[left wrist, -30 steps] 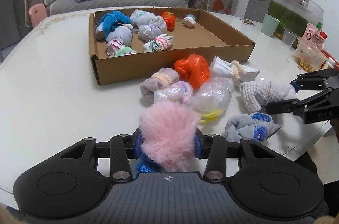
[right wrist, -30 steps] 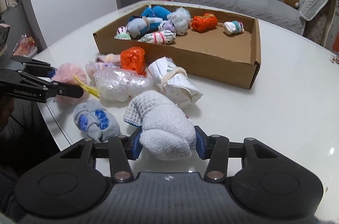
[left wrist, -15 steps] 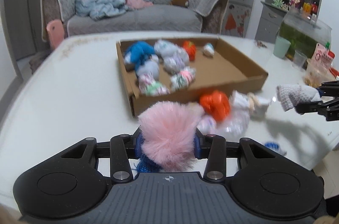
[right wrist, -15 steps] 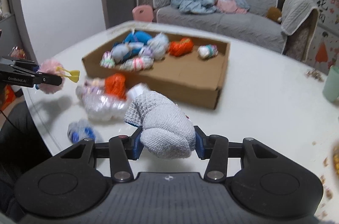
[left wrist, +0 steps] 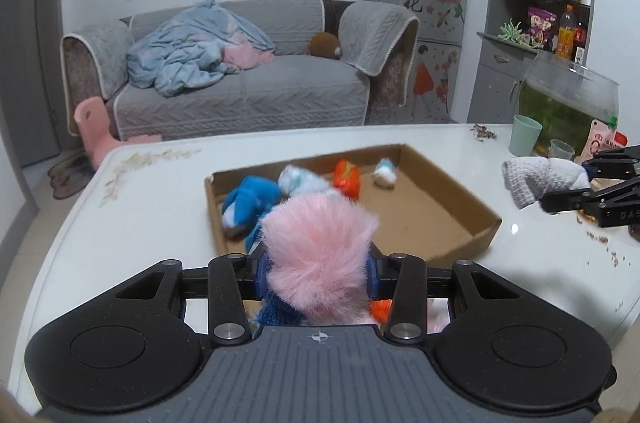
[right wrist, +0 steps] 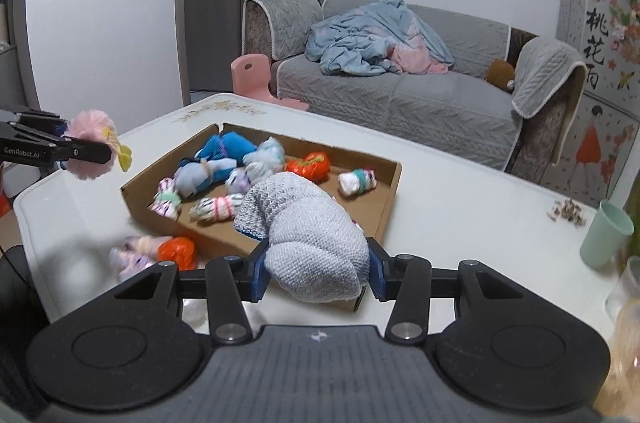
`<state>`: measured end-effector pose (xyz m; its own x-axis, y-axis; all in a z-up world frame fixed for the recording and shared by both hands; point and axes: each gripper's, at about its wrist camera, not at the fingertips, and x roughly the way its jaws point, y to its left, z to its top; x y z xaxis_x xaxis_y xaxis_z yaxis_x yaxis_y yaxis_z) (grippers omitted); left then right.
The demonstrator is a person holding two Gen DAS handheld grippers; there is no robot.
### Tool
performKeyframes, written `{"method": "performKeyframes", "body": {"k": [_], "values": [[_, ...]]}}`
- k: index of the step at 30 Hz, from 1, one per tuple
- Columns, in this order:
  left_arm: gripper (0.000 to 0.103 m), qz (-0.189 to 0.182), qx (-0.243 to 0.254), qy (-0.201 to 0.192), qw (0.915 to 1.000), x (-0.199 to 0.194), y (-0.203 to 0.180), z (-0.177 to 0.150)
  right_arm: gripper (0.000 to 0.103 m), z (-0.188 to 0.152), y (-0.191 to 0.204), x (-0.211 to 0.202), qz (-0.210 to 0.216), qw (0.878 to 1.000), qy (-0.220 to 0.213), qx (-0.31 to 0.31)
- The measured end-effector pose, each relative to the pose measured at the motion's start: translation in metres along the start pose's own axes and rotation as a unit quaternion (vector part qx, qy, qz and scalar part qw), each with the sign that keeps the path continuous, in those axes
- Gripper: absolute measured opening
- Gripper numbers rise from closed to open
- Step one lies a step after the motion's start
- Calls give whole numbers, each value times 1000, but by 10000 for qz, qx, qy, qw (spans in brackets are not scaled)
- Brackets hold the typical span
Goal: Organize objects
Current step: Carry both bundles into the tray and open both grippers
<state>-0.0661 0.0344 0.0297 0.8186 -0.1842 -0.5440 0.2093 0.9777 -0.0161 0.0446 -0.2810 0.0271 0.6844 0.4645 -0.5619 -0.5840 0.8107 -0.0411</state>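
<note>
One cardboard box [right wrist: 390, 201] sits on one white table [right wrist: 460, 223]. Inside the box about nine rolled sock bundles can be counted: one blue [right wrist: 224, 147], one grey-blue [right wrist: 196, 179], one white-blue [right wrist: 266, 155], one lilac [right wrist: 238, 181], one orange [right wrist: 312, 165], one white with a teal band [right wrist: 356, 181], one pink-striped [right wrist: 216, 209] and two small green-and-pink ones [right wrist: 166, 199]; overlap makes the total unsure. Outside the box, at least two bundles show, blurred: one orange [right wrist: 176, 251] and one pale pink [right wrist: 136, 249]. Two more bundles are off the table in jaws: one fluffy pink [left wrist: 320, 247] and one grey knit [right wrist: 308, 239]. One green cup [right wrist: 606, 241] stands on the table.
</note>
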Motion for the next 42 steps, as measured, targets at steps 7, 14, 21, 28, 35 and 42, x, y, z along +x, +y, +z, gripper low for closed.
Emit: {"method": "performKeyframes", "body": {"k": [7, 14, 21, 28, 35, 42], "values": [[50, -185, 282, 56, 9994, 39, -25, 28, 44, 22, -7, 25, -24, 9999, -11, -117], [50, -285, 454, 345, 9980, 93, -45, 43, 44, 39, -14, 60, 51, 9995, 169, -255], [50, -451, 568, 524, 9960, 132, -61, 47, 44, 45, -24, 85, 29, 9989, 368, -288], [50, -516, 567, 794, 9939, 175, -65, 43, 44, 43, -30, 109, 69, 9980, 581, -224], [50, -427, 480, 1087, 9920, 213, -57, 43, 44, 43, -31, 133, 69, 9963, 824, -223], [49, -251, 470, 1226, 9910, 235, -46, 42, 44, 41, -35, 162, 129, 9932, 1117, -284]]}}
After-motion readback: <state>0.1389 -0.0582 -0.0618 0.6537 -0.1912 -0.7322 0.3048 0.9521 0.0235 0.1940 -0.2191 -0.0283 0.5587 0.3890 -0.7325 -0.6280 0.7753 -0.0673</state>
